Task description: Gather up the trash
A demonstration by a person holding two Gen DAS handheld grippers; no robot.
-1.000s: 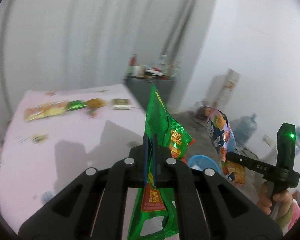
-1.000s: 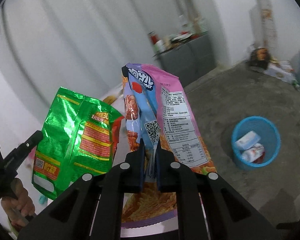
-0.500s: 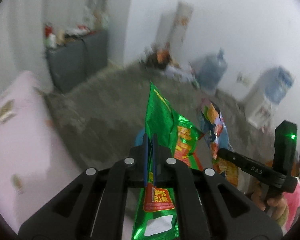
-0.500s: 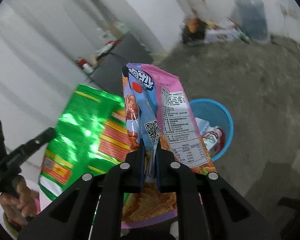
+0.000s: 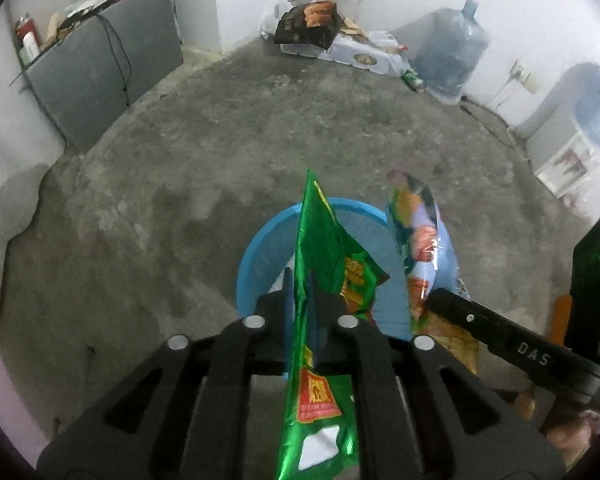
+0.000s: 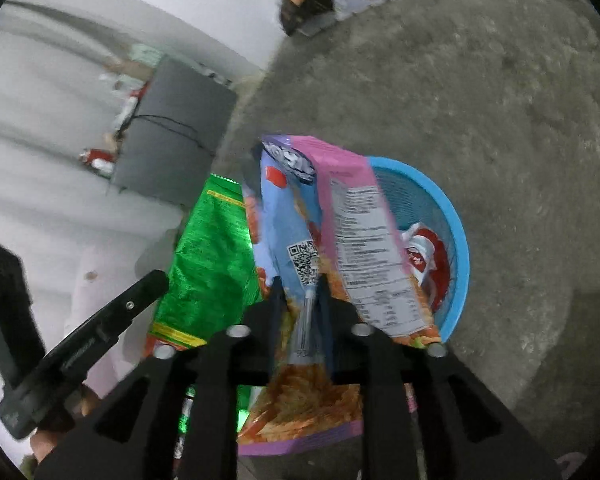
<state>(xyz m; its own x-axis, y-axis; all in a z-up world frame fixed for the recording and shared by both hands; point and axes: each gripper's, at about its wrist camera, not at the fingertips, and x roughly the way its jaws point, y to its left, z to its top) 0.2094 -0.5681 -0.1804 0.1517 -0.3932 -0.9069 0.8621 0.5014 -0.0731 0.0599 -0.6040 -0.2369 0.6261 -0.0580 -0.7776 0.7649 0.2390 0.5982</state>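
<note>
My left gripper [image 5: 300,292] is shut on a green snack bag [image 5: 320,248] and holds it above a blue trash basket [image 5: 260,256] on the concrete floor. My right gripper [image 6: 302,300] is shut on a pink and blue snack bag [image 6: 352,224], held over the same basket [image 6: 456,232]. The basket holds a red and white wrapper [image 6: 424,256]. The green bag shows in the right wrist view [image 6: 212,248] to the left. The pink bag shows in the left wrist view [image 5: 424,236] to the right.
A grey cabinet [image 5: 100,72] stands against the far left wall. Boxes and a dark bag [image 5: 312,24] lie at the far wall. Water jugs [image 5: 452,48] and a white dispenser [image 5: 568,132] stand at the right. The pink table edge [image 6: 96,272] is at the left.
Both grippers have swung away from the pink table toward the floor. The blue basket now lies right below both bags. Both bags stay gripped.
</note>
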